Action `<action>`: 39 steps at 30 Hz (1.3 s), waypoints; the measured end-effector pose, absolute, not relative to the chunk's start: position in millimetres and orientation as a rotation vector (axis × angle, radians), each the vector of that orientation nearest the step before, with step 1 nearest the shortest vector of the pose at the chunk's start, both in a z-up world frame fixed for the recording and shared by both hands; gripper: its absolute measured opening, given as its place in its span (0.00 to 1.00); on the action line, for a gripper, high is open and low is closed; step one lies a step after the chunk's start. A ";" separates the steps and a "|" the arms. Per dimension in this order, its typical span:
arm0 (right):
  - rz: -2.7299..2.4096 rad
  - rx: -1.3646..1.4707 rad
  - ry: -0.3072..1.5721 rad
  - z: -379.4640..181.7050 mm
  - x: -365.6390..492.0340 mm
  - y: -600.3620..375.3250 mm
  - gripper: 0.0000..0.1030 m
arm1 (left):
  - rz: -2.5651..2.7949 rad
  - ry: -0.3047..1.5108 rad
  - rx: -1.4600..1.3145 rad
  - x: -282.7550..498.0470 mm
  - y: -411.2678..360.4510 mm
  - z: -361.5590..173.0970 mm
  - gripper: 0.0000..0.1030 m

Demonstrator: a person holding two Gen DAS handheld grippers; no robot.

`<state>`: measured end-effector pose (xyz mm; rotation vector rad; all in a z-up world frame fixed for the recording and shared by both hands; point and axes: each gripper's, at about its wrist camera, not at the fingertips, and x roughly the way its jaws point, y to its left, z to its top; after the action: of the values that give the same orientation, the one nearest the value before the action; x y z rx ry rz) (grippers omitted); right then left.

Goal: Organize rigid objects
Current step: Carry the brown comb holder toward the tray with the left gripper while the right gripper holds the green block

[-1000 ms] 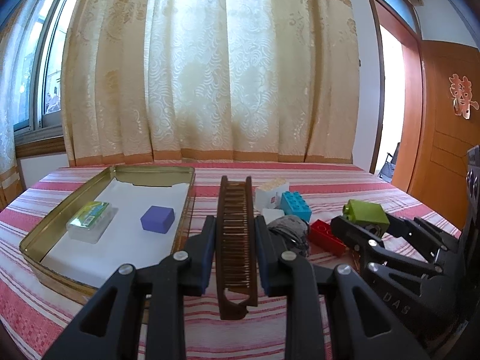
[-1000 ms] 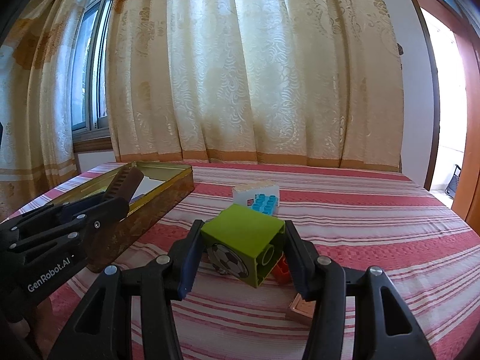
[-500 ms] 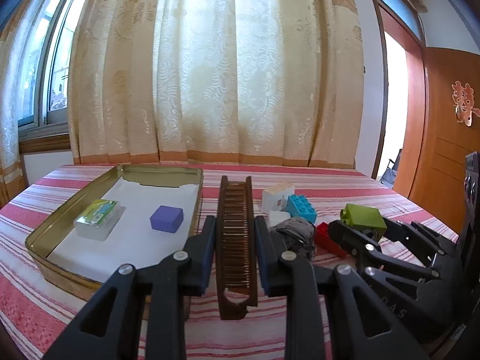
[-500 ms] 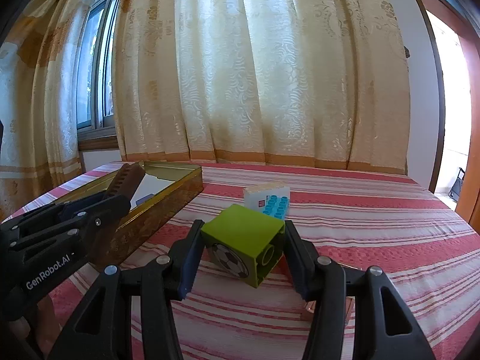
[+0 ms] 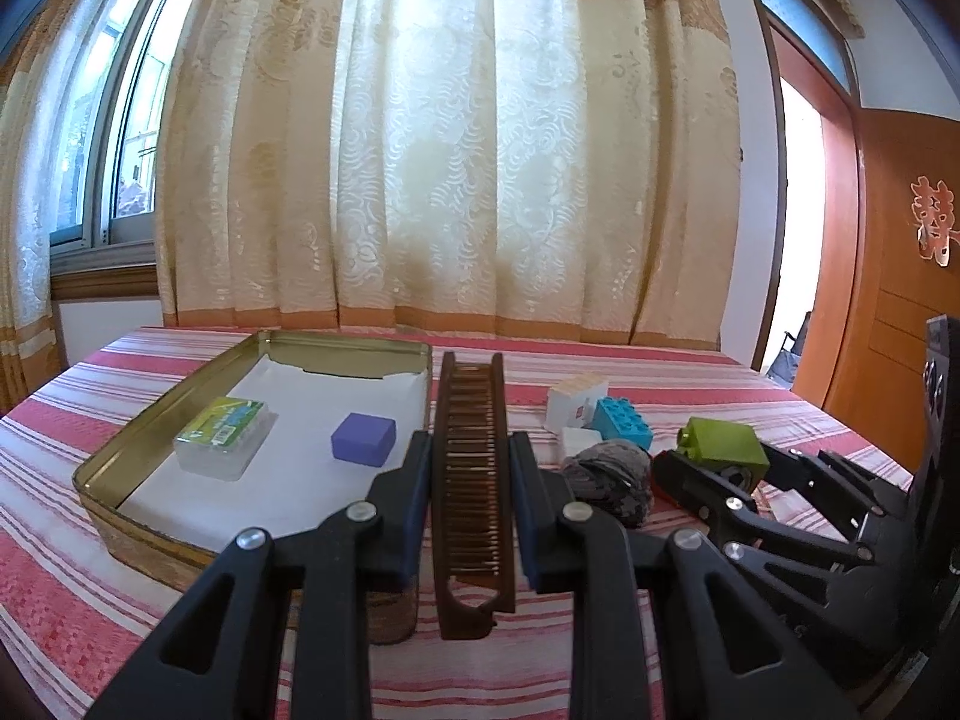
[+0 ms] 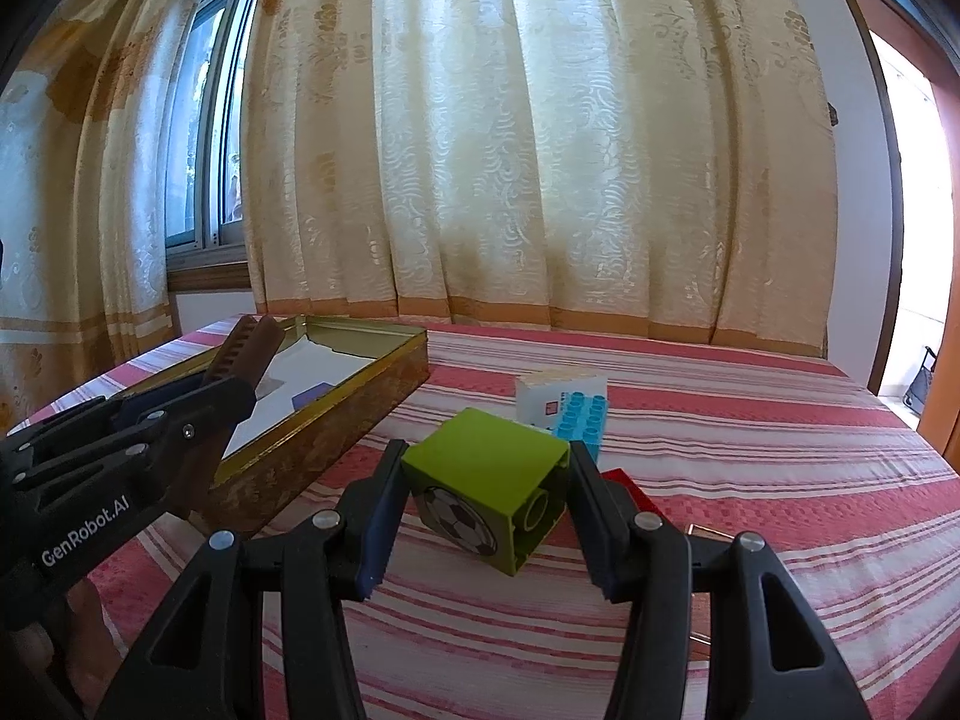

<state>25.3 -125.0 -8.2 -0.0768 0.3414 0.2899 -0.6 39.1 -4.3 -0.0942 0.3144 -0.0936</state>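
My left gripper [image 5: 470,462] is shut on a brown comb [image 5: 471,480] that points away from me, held beside the right wall of the gold tin tray [image 5: 108,468]. Inside the tray lie a clear box with a green label [image 5: 222,435] and a purple block [image 5: 364,438]. My right gripper [image 6: 483,480] is shut on a green block with a football print [image 6: 489,495], held above the striped cloth. The left gripper [image 6: 234,384] with the comb [image 6: 249,348] shows at the left of the right wrist view, and the right gripper [image 5: 720,468] with its green block [image 5: 723,444] at the right of the left wrist view.
On the red-striped tablecloth [image 6: 750,456] lie a white block [image 5: 577,399], a blue studded brick [image 5: 621,423], a red brick [image 6: 627,483], a small white piece [image 5: 579,441] and a grey stone-like lump [image 5: 612,477]. Curtains hang behind the table; a doorway is at the right.
Both views have shifted slightly, with the tray and blocks a bit further right and higher in frame. Both grips are unchanged.
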 end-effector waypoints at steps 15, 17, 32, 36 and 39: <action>0.317 -0.093 0.347 -8.9 25.6 -111.1 0.53 | -0.084 0.289 -0.103 -4.4 50.6 -3.4 0.23; 0.322 -0.097 0.347 -8.9 25.4 -108.8 0.52 | -0.083 0.289 -0.107 -4.5 52.4 -3.2 0.23; 0.370 -0.111 0.365 -10.5 23.5 -87.6 0.52 | -0.053 0.284 -0.120 -7.5 70.3 -4.8 0.23; 0.391 -0.120 0.367 -11.4 22.8 -79.8 0.53 | -0.038 0.289 -0.129 -9.2 78.3 -6.6 0.23; 0.424 -0.128 0.383 -11.8 24.7 -73.0 0.52 | -0.018 0.299 -0.134 -9.3 87.4 -7.6 0.23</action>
<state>24.7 -73.0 -11.8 -0.1276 0.3826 0.4239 -9.3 87.4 -7.6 -0.1340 0.2988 -0.0183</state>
